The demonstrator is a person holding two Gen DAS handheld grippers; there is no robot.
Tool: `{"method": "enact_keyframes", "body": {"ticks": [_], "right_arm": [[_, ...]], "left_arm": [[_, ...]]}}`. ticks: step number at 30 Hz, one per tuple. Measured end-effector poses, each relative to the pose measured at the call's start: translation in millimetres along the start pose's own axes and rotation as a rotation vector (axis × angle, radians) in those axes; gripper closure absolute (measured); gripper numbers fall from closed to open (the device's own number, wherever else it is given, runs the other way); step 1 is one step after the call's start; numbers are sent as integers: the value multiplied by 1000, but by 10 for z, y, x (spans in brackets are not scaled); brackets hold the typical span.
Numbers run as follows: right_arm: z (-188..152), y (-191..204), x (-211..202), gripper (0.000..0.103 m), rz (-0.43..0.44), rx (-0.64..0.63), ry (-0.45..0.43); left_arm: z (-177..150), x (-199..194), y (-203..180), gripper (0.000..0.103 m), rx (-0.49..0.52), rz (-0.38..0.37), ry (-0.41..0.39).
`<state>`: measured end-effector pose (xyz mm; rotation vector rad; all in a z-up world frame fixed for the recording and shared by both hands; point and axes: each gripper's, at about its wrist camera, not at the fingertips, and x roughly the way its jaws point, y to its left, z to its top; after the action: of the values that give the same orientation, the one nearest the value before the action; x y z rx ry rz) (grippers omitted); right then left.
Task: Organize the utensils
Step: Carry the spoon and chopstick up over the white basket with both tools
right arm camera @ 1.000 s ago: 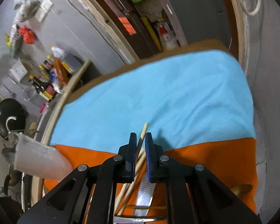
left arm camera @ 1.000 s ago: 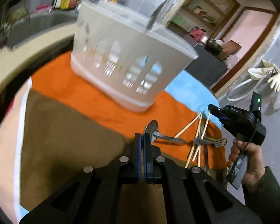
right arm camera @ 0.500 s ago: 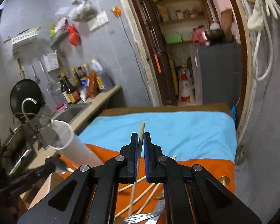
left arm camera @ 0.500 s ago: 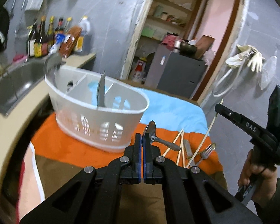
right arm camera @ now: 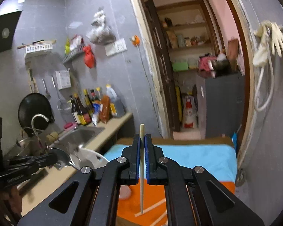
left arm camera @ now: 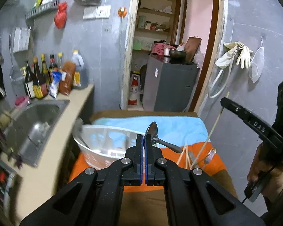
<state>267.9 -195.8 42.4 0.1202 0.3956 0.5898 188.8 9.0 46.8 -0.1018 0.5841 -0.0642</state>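
Note:
My left gripper (left arm camera: 143,137) is shut on a metal spoon (left arm camera: 152,130), held by its neck with the bowl upright and the handle pointing right. Below it stands the white slotted basket (left arm camera: 103,146) with a utensil leaning inside. My right gripper (right arm camera: 142,137) is shut on one wooden chopstick (right arm camera: 141,171), which hangs upright between the pads above the table. The left wrist view shows that chopstick (left arm camera: 215,126) under the right gripper (left arm camera: 224,101). More chopsticks (left arm camera: 186,154) and a fork (left arm camera: 209,155) lie on the orange cloth (left arm camera: 213,165).
A steel sink (left arm camera: 37,116) and a counter with sauce bottles (left arm camera: 39,79) run along the left. Blue cloth (right arm camera: 198,158) covers the table's far end. Beyond it are a grey cabinet (left arm camera: 171,86) and an open doorway. A hose and gloves (left arm camera: 235,56) hang on the right wall.
Both grippers have risen well above the table and rolled upright, the left carrying the spoon, the right carrying the chopstick. The basket now sits lower in the left wrist view.

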Motion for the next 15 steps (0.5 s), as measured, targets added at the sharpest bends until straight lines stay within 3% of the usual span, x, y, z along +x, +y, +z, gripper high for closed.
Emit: {"method": "enact_keyframes", "body": {"ticks": [7, 15], "right_arm": [[396, 500, 50, 100, 54, -72, -100], [551, 808, 392, 100, 121, -86, -145]], "left_arm": [[377, -317, 390, 103, -2, 0, -71], [540, -402, 834, 103, 20, 115, -86]]}}
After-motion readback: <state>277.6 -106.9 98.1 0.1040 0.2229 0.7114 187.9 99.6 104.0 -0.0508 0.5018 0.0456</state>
